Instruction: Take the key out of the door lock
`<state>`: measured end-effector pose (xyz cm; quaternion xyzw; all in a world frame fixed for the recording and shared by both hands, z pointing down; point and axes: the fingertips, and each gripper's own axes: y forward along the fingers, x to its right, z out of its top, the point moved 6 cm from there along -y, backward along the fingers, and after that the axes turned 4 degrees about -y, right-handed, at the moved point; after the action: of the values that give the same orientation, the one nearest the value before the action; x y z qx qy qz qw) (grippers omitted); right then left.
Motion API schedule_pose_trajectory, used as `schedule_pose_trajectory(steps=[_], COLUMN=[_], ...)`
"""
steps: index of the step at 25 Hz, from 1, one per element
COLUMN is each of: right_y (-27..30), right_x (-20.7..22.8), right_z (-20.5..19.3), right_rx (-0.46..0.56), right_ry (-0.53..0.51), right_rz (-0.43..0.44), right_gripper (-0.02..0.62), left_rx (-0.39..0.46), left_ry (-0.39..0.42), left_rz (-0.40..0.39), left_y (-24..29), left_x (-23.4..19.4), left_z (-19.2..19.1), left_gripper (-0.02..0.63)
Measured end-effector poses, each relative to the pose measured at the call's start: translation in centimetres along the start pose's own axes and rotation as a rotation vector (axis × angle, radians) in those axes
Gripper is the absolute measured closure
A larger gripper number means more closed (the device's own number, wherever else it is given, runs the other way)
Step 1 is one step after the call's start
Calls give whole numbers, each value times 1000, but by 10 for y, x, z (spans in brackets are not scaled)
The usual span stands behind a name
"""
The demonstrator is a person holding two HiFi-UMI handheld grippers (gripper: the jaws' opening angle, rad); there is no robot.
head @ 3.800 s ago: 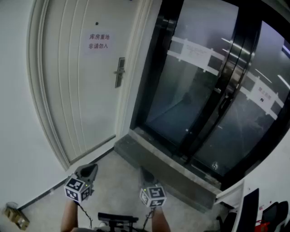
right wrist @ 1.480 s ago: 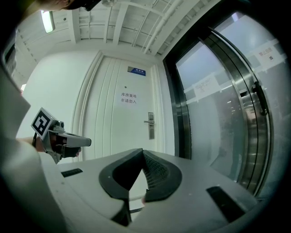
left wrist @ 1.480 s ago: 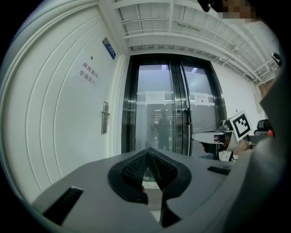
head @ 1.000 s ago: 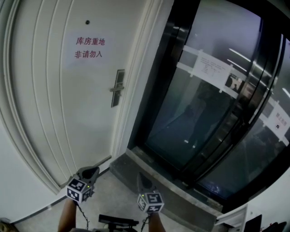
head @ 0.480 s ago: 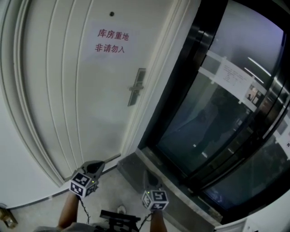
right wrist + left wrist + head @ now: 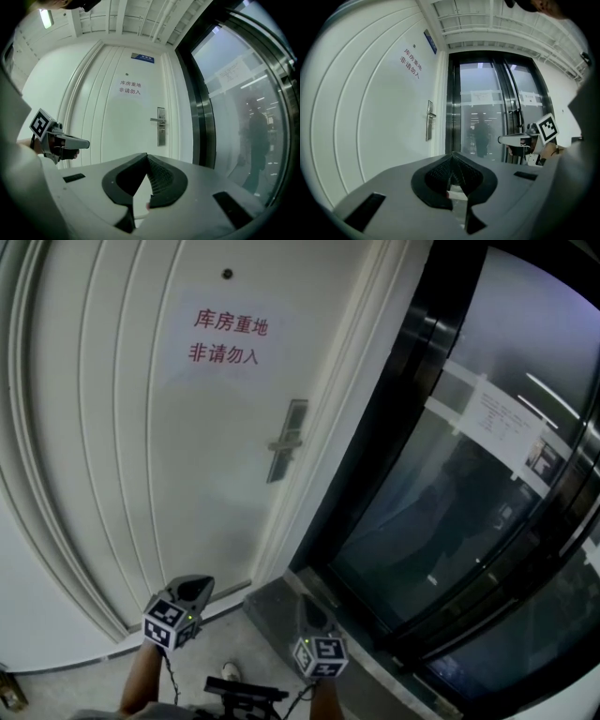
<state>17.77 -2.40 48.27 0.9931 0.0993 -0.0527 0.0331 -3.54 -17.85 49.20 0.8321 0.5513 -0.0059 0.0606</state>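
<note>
A white door [image 6: 169,456] carries a silver lock plate with a lever handle [image 6: 286,454], also seen in the left gripper view [image 6: 429,120] and the right gripper view [image 6: 161,126]. A key is too small to make out on the plate. My left gripper [image 6: 192,589] is low at the left, level, shut and empty [image 6: 452,157]. My right gripper [image 6: 307,610] is beside it, shut with nothing in it [image 6: 146,155]. Both are well short of the door and aimed toward it.
A paper sign with red characters [image 6: 230,338] is stuck on the door above the handle. Dark glass sliding doors [image 6: 469,493] stand to the right behind a grey stone sill [image 6: 281,601]. A small blue plaque [image 6: 142,57] is fixed above the door.
The view has drawn closer to the door: the lock plate and sign look larger and have shifted right. Both grippers stay shut at the bottom of the picture.
</note>
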Motion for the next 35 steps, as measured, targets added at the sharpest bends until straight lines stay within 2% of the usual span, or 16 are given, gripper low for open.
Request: schedule_pose_trajectory(steps=[9, 17, 35], right_y=[87, 151, 260], right_x=[45, 75, 109], right_z=[7, 2, -1], right_rx=[2, 14, 16], right_ry=[12, 12, -25], right_rz=[39, 79, 163], right_gripper=[583, 583, 583], left_rx=[3, -11, -20], left_ry=[-15, -12, -38], left_rz=[56, 113, 206], left_y=[68, 114, 177], left_x=[-41, -73, -122], left_z=[22, 26, 26], left_gripper=[601, 601, 601])
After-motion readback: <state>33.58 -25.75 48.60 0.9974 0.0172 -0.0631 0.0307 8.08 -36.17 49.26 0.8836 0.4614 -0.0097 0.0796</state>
